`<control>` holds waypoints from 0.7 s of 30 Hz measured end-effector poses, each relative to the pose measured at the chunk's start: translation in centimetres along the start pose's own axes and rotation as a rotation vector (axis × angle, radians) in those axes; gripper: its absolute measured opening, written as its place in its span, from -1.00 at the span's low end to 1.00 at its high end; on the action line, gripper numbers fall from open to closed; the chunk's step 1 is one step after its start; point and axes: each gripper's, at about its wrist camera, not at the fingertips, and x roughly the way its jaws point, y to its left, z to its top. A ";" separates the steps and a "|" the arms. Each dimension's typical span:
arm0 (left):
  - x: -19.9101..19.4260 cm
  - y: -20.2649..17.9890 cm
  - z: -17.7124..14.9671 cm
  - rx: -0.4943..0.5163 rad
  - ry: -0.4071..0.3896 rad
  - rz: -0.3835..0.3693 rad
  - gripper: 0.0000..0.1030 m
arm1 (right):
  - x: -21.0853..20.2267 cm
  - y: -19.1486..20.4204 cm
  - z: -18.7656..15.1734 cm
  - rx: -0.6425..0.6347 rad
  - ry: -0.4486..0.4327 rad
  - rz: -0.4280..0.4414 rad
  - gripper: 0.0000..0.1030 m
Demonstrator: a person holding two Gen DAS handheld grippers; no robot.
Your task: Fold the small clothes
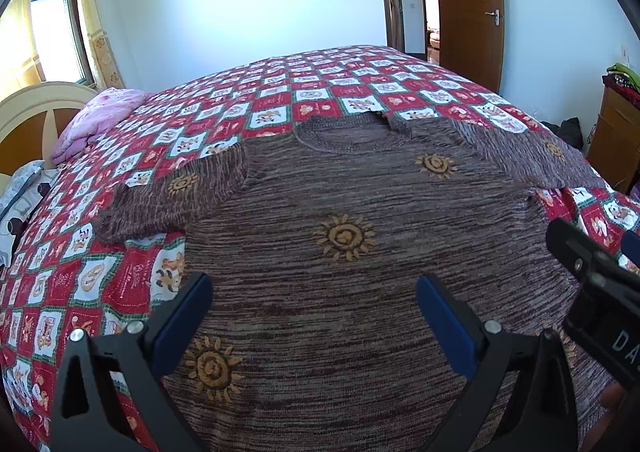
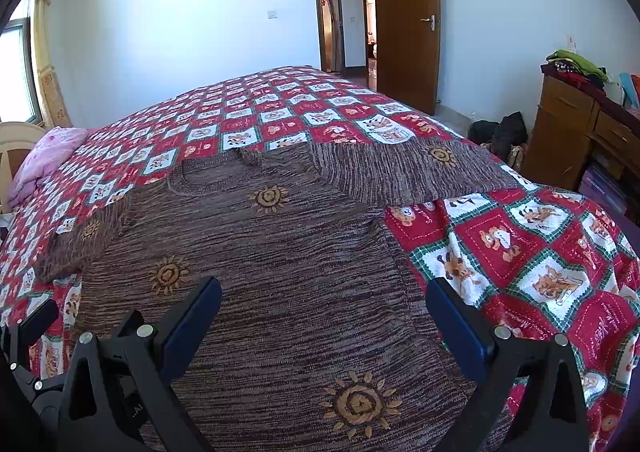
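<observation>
- Bedroom: checked bedspread point(image 1: 60, 284) covers the bed under my tongs.
- Brown sweater point(image 1: 340, 292) lies flat, sleeves spread, beneath and ahead of both.
- My left gripper point(image 1: 314, 290) gapes wide, empty.
- My right gripper point(image 2: 324, 294) likewise, over the sweater's right edge.

Wide bed point(image 1: 360, 68) under a red, white and green patchwork quilt point(image 2: 520, 244), brown knitted sweater point(image 1: 340, 252) with gold sun motifs spread flat on it, sleeves out, pink pillow point(image 1: 100, 112) beside the cream headboard point(image 1: 36, 108)
</observation>
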 end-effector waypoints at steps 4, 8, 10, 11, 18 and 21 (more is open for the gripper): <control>0.1 -0.1 -0.1 -0.002 0.009 -0.002 1.00 | 0.3 0.0 -0.1 0.003 0.019 0.005 0.98; 0.2 0.0 -0.1 -0.006 0.016 -0.008 1.00 | 0.6 -0.1 -0.3 0.008 0.031 0.005 0.98; 0.2 0.0 -0.1 -0.007 0.014 -0.008 1.00 | 0.8 -0.2 -0.1 0.006 0.035 0.005 0.98; 0.2 0.0 -0.1 -0.011 0.013 -0.009 1.00 | 0.9 -0.1 -0.1 0.000 0.040 0.005 0.98; 0.2 -0.3 -0.1 -0.018 0.018 -0.015 1.00 | 1.2 0.2 0.1 -0.016 0.057 0.000 0.98; 0.0 -0.3 -0.1 -0.018 0.012 -0.016 1.00 | 1.0 0.4 0.2 -0.026 0.040 -0.004 0.98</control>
